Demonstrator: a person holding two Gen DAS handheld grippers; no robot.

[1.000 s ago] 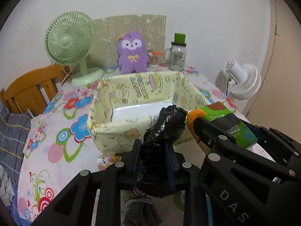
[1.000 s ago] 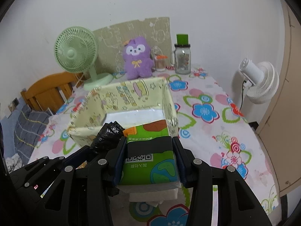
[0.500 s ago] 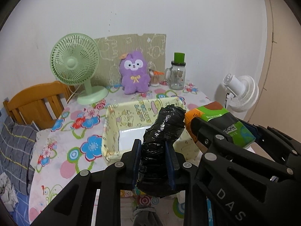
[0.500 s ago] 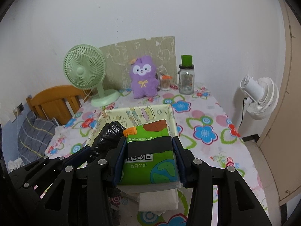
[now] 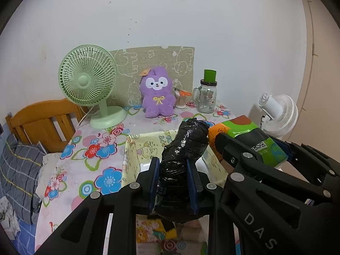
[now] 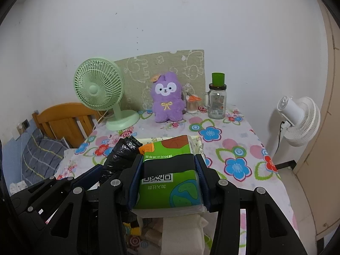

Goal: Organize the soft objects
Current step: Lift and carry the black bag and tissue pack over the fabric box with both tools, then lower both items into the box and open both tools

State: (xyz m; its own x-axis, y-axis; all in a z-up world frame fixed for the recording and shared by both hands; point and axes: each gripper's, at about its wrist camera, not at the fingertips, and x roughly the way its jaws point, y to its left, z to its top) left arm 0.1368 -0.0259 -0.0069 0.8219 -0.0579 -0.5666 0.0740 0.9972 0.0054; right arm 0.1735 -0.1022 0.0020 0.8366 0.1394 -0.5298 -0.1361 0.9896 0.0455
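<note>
Flowery tablecloth [image 5: 70, 161] under everything, with the yellow fabric bin [image 5: 136, 148] just below both grippers. Left to right: the left gripper [image 5: 172, 182] is clamped on a black plastic bag roll [image 5: 182, 155], pads biting mid-body. That roll looks light, squashy and a bit slick, so a middle grip seems right. Beside it, the right gripper [image 6: 167, 182] squeezes a green tissue pack [image 6: 170, 170] across its width; soft, light, dents easily. Both point forward, tilted downward, held side by side above the bin.
</note>
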